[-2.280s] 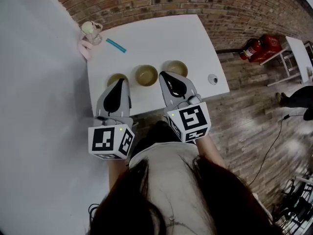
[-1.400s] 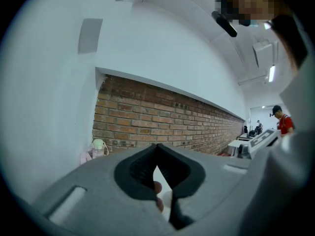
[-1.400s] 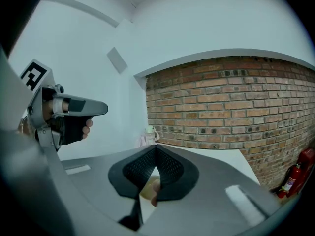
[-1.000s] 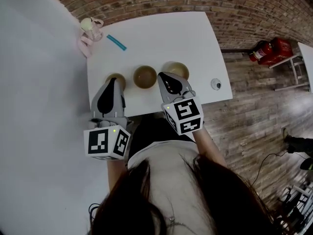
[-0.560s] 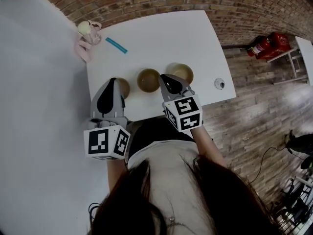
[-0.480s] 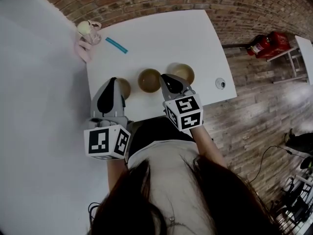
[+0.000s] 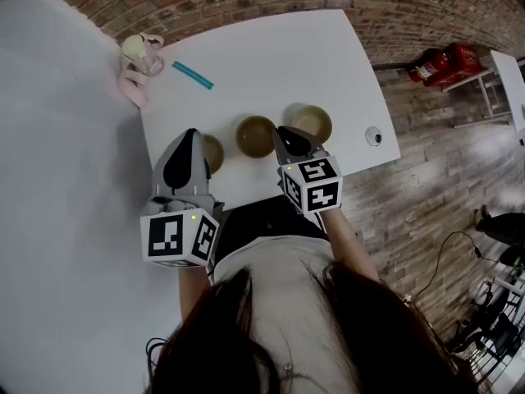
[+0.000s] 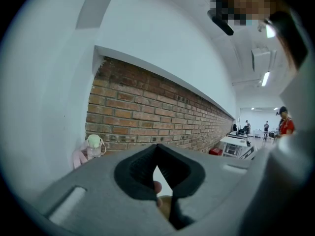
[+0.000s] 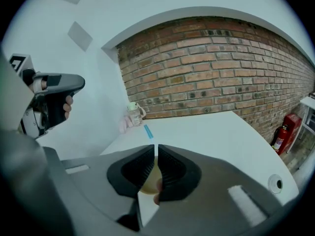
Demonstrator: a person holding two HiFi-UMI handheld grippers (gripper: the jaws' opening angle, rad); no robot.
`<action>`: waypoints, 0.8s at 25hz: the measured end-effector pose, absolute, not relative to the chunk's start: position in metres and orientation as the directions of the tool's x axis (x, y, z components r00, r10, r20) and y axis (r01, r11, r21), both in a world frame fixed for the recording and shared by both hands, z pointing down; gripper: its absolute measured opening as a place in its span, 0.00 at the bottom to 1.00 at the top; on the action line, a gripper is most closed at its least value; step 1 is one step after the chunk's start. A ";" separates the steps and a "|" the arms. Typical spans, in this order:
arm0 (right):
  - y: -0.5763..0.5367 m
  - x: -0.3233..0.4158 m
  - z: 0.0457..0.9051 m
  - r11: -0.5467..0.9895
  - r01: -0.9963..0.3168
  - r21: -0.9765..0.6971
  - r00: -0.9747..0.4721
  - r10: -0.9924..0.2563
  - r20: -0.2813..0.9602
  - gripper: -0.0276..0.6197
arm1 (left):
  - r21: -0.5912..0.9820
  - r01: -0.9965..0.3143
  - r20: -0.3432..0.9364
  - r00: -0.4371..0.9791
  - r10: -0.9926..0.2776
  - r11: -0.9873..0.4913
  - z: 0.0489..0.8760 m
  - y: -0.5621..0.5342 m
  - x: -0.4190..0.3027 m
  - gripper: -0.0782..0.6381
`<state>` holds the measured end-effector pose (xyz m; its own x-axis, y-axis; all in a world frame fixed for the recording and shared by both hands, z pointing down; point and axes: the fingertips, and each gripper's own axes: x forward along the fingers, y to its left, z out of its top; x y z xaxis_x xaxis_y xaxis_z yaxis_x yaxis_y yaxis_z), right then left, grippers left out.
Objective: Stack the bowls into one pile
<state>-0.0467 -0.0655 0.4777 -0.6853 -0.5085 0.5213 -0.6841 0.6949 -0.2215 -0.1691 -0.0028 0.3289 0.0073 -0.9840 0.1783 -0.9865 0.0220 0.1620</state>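
White worktop [image 7: 271, 56], with open room toward 12 o'clock. Left claw [image 7: 191, 134], jaws together, and right claw [image 7: 283, 131], jaws a slit apart, both empty, point to 12 o'clock above its 6 o'clock edge. Upright, separate, in a row from 9 to 3 o'clock: left bowl [image 7: 213, 152], middle bowl [image 7: 255, 135], right bowl [image 7: 312, 123].

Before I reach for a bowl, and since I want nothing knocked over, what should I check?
1. Tan round bowls apart on the white table: ok, left bowl, middle bowl, right bowl.
2. Left gripper jaws apart for a grasp: not ok, together and empty.
3. Right gripper jaws apart: not ok, only a slit, empty.
4. Teal stick and pink-strapped bottle away from the bowls: ok.
5. Left bowl empty: cannot tell, partly covered.
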 end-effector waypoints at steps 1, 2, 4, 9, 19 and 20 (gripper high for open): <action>-0.066 -0.047 0.482 0.689 -0.690 -0.222 -0.678 -0.509 0.530 0.08 | 0.164 -0.986 0.183 0.011 -0.983 0.019 0.331 -0.004 -0.171 0.11; -0.067 -0.047 0.485 0.682 -0.696 -0.222 -0.671 -0.509 0.539 0.08 | 0.166 -0.986 0.187 0.016 -0.982 0.016 0.333 -0.006 -0.173 0.11; -0.068 -0.046 0.493 0.668 -0.710 -0.226 -0.656 -0.510 0.556 0.09 | 0.171 -0.985 0.196 0.026 -0.980 0.008 0.337 -0.010 -0.176 0.11; -0.067 -0.042 0.511 0.633 -0.739 -0.233 -0.621 -0.504 0.600 0.10 | 0.183 -0.983 0.215 0.056 -0.975 -0.016 0.346 -0.016 -0.176 0.11; -0.067 -0.040 0.543 0.555 -0.793 -0.251 -0.559 -0.498 0.663 0.13 | 0.196 -0.978 0.249 0.114 -0.962 -0.066 0.360 -0.027 -0.182 0.11; -0.067 -0.039 0.546 0.546 -0.798 -0.255 -0.554 -0.497 0.668 0.13 | 0.197 -0.978 0.252 0.121 -0.960 -0.071 0.362 -0.028 -0.182 0.11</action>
